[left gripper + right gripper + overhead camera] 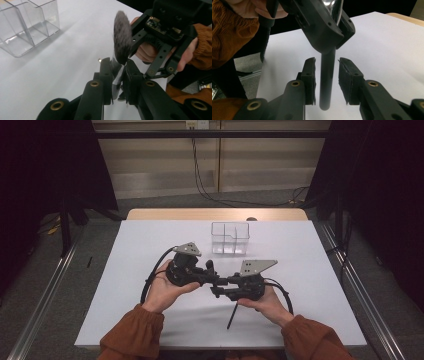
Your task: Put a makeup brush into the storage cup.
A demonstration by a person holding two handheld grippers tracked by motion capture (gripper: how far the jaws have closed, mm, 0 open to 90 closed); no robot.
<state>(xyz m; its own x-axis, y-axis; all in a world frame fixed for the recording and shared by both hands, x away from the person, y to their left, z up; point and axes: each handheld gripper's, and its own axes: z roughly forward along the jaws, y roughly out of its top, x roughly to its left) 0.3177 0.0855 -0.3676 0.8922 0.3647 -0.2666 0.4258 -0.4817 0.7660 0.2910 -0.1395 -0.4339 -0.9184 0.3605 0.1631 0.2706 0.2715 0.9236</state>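
Two grippers meet at lower centre of the high view over a white table, wood edge along its far side. Grey floor, metal rails at both sides, dark curtains in the upper corners, cables down the back wall. Clear organizer sits upper centre of the table, well apart from the hands.

Left gripper is clenched on a brush. High view gives just the brush's thin dark handle poking down toward the table below the grippers. Left gripper view adds the grey bristle head at upper centre, ferrule pinched between the jaws, organizer in the upper left corner.

Right gripper view shows the handle upright between its jaws, with a gap on each side, pads not pressing; left gripper clamps the brush above, at top centre.
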